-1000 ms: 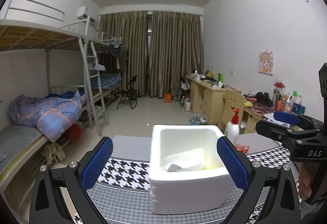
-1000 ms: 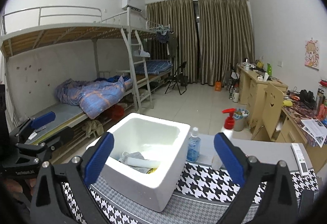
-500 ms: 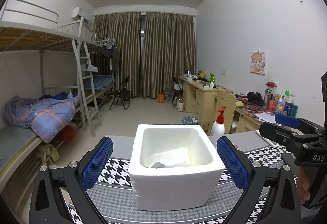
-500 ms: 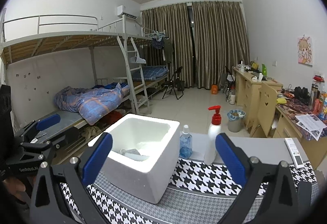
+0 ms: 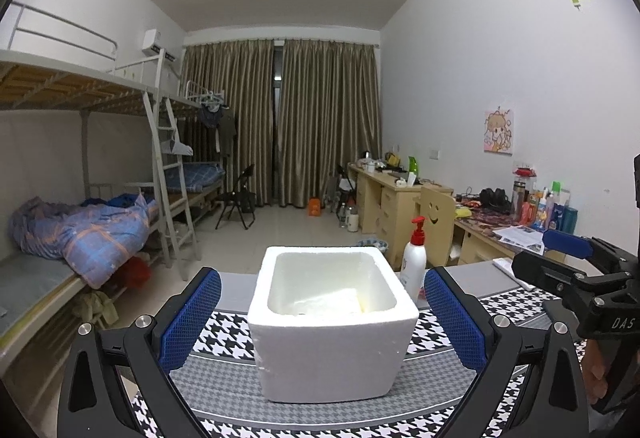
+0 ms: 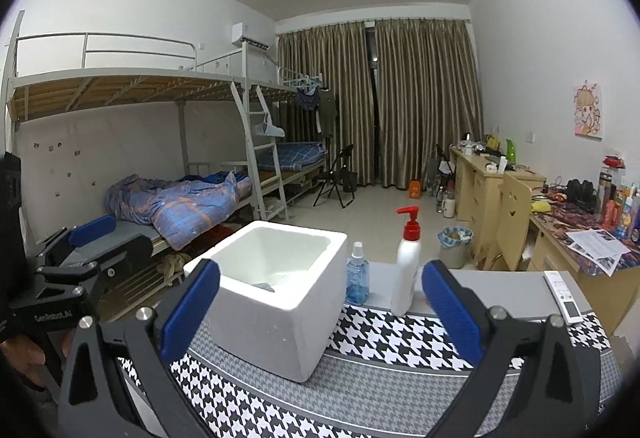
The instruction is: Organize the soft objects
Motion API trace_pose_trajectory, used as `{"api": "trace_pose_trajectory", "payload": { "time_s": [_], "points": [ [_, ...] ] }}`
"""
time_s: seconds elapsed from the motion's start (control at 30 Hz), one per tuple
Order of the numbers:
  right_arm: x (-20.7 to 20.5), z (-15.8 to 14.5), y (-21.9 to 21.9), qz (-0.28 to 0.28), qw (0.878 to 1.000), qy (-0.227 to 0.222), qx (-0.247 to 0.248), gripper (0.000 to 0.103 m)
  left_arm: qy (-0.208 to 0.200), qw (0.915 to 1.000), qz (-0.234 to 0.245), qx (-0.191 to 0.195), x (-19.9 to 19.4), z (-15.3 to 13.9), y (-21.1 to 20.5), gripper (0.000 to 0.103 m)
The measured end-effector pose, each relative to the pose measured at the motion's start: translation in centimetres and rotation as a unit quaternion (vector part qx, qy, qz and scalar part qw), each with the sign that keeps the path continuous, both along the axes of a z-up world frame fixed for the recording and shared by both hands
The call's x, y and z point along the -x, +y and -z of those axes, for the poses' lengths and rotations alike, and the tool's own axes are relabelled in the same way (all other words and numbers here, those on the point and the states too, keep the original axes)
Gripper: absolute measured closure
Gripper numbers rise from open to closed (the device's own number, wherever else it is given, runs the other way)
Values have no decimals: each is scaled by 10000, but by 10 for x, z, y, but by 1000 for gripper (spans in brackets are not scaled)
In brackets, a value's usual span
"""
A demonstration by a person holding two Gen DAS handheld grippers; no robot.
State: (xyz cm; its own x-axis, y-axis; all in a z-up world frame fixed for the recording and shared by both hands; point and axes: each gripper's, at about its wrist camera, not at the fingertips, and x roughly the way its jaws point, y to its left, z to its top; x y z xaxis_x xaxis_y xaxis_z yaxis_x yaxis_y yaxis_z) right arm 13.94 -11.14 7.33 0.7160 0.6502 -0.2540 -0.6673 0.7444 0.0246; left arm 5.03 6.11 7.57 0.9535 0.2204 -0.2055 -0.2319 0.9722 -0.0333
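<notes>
Foam box (image 5: 332, 322) | centre frame, dead ahead of left tool (image 5: 322, 322) | right tool (image 6: 320, 312) offset rightward | both spread, empty

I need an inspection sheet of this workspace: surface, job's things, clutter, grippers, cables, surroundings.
Surface: table with a houndstooth cloth.
Job's things: white foam box, open, pale items low inside; what they are cannot be told.
Clutter: white pump bottle and blue spray bottle beside the box; remote control at the right edge.
Grippers: left hand-held gripper open, empty; right hand-held gripper open, empty.
Cables: nothing seen.
Surroundings: bunk bed, curtains, desks.
</notes>
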Motion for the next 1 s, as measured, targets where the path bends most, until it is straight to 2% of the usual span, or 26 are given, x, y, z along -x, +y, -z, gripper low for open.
{"api": "trace_pose_trajectory", "payload": {
  "time_s": [0.57, 1.0],
  "points": [
    [17, 21, -18, -153, 9998, -64, -138, 1, -130, 9998, -157, 43, 19, 16, -6, 1],
    [29, 30, -22, -42, 9995, -227, -223, 1, -278, 9995, -132, 103, 33, 25, -10, 1]
  ]
}}
